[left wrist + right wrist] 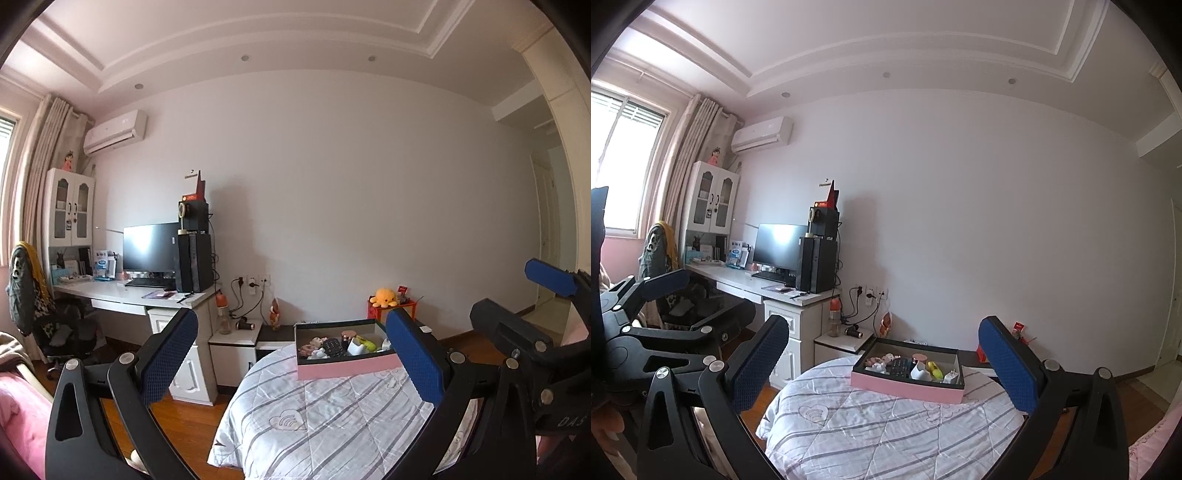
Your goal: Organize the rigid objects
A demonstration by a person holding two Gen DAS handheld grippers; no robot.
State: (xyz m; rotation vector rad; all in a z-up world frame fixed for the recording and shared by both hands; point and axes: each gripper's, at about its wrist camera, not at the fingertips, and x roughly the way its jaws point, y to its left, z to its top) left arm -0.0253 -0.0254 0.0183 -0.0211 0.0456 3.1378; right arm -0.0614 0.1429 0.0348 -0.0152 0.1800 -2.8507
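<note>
A pink-sided box [343,368] [905,386] with a dark rim sits at the far end of a striped quilt [332,417] [886,432]. Inside lie a black remote [332,347] [899,366], a white object [356,347] [919,371], a yellow-green item [367,344] [935,369], a copper-lidded jar [348,335] [919,357], a small figurine [312,345] [882,360] and a white charger [952,376]. My left gripper [295,354] is open and empty, held well short of the box. My right gripper [886,360] is likewise open and empty. The right gripper's blue pad [548,277] shows at the left view's right edge.
A white desk [140,295] [768,284] with monitor and computer tower stands left, a clothes-draped chair [44,314] beside it. A white nightstand [236,343] [846,341] sits by the bed's end. An orange plush [384,297] rests on a red stand. Wooden floor [177,421] lies left of the bed.
</note>
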